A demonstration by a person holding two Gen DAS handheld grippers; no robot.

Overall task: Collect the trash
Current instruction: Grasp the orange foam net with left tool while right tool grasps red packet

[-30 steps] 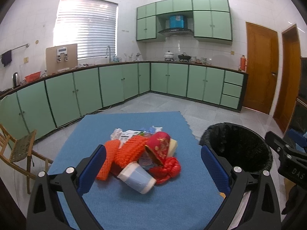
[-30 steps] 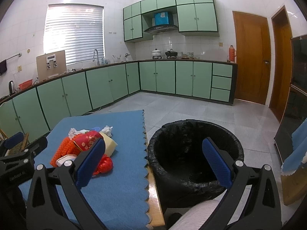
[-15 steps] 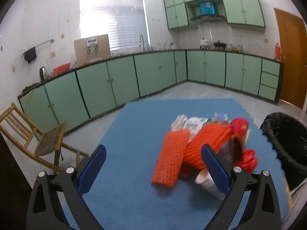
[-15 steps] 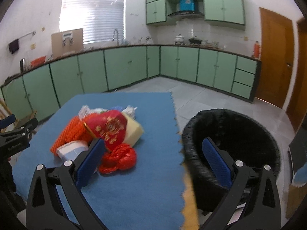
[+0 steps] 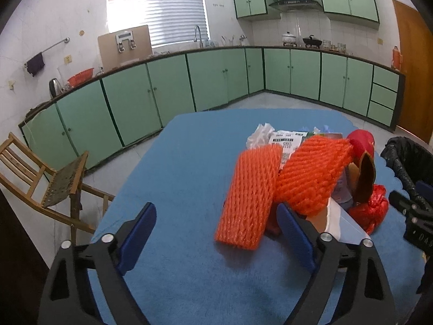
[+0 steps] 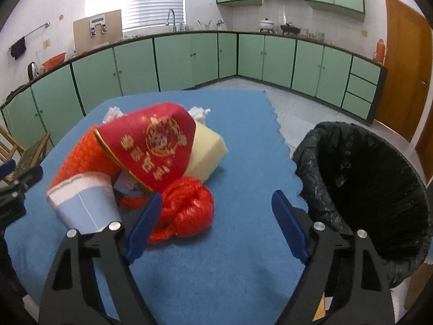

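Beside blue mat [image 6: 238, 265], black-lined bin [image 6: 379, 189], contents unseen; trash pile [image 6: 151, 157] on mat; both grippers' jaws spread, holding nothing.

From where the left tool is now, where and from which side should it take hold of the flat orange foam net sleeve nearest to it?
Likely at the near lower end of the flat orange foam net sleeve, coming straight forward. The open left tool already faces that end, which lies free on the blue table mat. Its far end leans against the second orange net, so pinch across the thin, soft foam.
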